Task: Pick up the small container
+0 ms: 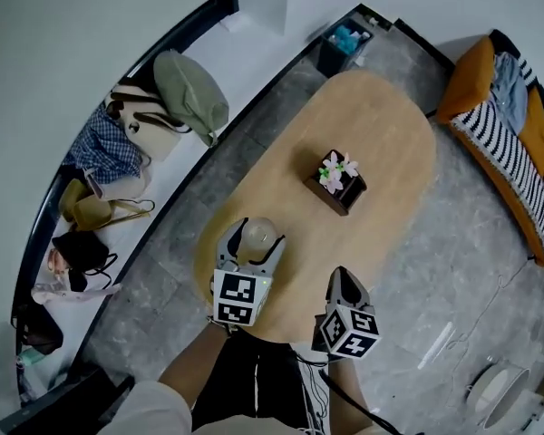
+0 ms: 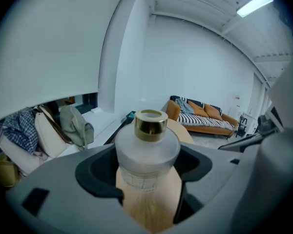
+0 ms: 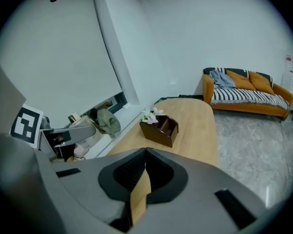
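Observation:
The small container (image 1: 261,231) is a frosted glass bottle with a gold collar (image 2: 150,122), standing at the near end of the oval wooden table (image 1: 385,134). My left gripper (image 1: 258,240) has its two jaws pressed against the bottle's sides, and the bottle body (image 2: 147,155) fills the gap between them in the left gripper view. My right gripper (image 1: 345,281) hovers over the table's near edge to the right of the bottle. Its jaws (image 3: 145,172) are together with only a thin slit of table showing and nothing in them.
A dark wooden organizer box with flowers (image 1: 337,188) sits mid-table, also in the right gripper view (image 3: 160,126). Bags and clothes (image 1: 145,125) lie on the ledge at left. An orange sofa (image 1: 517,125) stands at right. A bin (image 1: 343,45) sits beyond the table's far end.

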Available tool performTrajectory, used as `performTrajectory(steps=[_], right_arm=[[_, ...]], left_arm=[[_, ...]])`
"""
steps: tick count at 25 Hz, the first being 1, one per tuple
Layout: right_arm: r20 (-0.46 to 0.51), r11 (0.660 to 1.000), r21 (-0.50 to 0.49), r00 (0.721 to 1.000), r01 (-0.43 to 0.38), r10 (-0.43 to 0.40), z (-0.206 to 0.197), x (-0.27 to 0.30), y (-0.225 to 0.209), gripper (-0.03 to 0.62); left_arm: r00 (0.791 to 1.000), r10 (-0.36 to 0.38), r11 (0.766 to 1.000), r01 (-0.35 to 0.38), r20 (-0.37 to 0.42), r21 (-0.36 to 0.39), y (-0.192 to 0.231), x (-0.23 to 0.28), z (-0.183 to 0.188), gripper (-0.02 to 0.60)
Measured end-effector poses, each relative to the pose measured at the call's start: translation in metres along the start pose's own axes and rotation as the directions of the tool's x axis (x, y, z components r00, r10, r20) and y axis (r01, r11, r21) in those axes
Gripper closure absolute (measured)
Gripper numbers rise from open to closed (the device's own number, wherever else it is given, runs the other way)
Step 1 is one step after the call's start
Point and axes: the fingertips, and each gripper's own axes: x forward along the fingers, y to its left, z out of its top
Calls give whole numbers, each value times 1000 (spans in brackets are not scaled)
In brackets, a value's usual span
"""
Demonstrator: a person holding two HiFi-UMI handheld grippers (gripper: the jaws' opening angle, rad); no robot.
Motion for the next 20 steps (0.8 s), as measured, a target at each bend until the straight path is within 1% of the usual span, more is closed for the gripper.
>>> performTrajectory(steps=[2,7,11,15,20], right_arm=[[20,1000,-6,1000,-6,7,15,-18,5,571],[69,999,-28,997,-35,37,52,-64,22,571],[109,996,-55,992,-64,70,80,-101,39,571],[150,991,-93,982,-98,112,103,-133,56,571],[196,979,-149,966,-142,170,126,-169,79,571]], left_arm=[[1000,-2,1000,2,9,-14,-11,-22,18,247],[999,-16,1000,17,42,-12,-38,-77,66,247],[997,-16,999,18,70,-30,-56,-119,99,247],[996,-6,999,10,90,-43,-70,-155,122,247],[992,3,1000,-2,122,-6,-87,-198,142,247]])
